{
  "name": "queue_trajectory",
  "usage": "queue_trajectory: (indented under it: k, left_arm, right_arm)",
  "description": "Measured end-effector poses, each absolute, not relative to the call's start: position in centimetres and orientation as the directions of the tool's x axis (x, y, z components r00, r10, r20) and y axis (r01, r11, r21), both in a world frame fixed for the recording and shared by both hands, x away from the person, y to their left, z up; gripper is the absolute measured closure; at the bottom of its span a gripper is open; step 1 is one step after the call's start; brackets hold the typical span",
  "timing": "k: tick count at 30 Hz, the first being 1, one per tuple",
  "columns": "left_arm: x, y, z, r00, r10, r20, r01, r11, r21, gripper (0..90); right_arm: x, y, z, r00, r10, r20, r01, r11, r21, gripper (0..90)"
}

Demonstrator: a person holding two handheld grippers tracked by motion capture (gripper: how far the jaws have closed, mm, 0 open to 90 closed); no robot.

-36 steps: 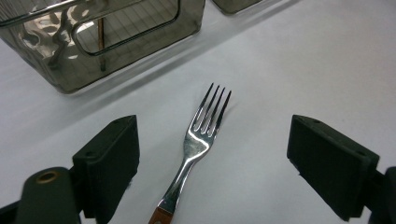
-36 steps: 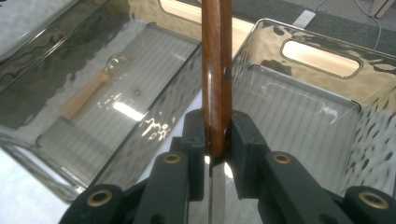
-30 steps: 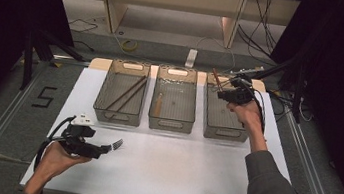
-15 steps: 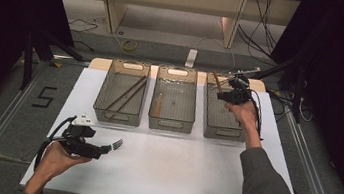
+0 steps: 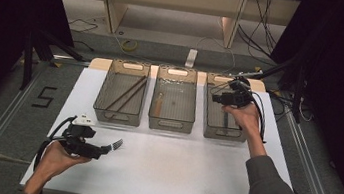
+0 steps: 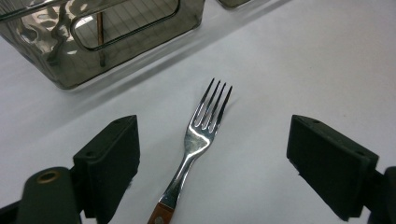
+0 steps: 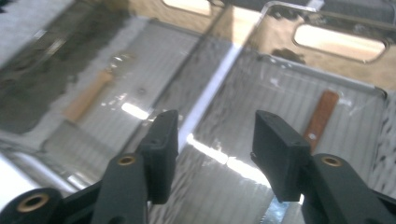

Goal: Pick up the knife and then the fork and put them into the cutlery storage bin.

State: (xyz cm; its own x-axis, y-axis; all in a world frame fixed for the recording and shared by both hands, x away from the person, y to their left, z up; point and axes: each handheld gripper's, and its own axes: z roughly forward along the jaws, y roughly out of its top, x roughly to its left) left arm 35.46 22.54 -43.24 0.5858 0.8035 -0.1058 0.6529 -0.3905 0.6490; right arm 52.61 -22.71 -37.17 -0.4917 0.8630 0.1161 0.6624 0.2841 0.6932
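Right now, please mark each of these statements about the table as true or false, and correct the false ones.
1. The fork lies on the white table between the open jaws of the left gripper. True.
2. Four clear bins stand on the table. False: there are three.
3. The right gripper is clamped on a knife. False: its jaws have just been opening and nothing is between them; a wooden-handled utensil lies in the right bin below it.
4. The left bin holds long thin brown sticks. True.
5. The fork's tines point toward the bins. True.
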Motion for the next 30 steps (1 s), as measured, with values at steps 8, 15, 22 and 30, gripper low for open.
queue_trajectory:
  k: [8,15,22,30]
  left_arm:
    - [35.5,22.8,-42.9,0.584,0.804,-0.108,0.666,-0.400,0.629,16.9]
    - [35.6,22.9,-42.7,0.584,0.805,-0.103,0.672,-0.409,0.617,16.9]
    - [35.8,22.9,-42.8,0.585,0.806,-0.094,0.686,-0.429,0.588,17.1]
    - [36.0,23.4,-42.7,0.571,0.817,-0.078,0.710,-0.444,0.546,17.9]
  right_arm:
    - [48.7,-21.9,-36.7,-0.590,0.802,0.096,0.595,0.351,0.723,40.4]
    - [45.9,-22.0,-37.0,-0.636,0.766,0.095,0.551,0.364,0.751,37.1]
    - [43.3,-22.0,-37.5,-0.662,0.742,0.110,0.516,0.345,0.784,35.2]
    - [40.4,-22.1,-38.5,-0.696,0.708,0.121,0.482,0.336,0.809,34.1]
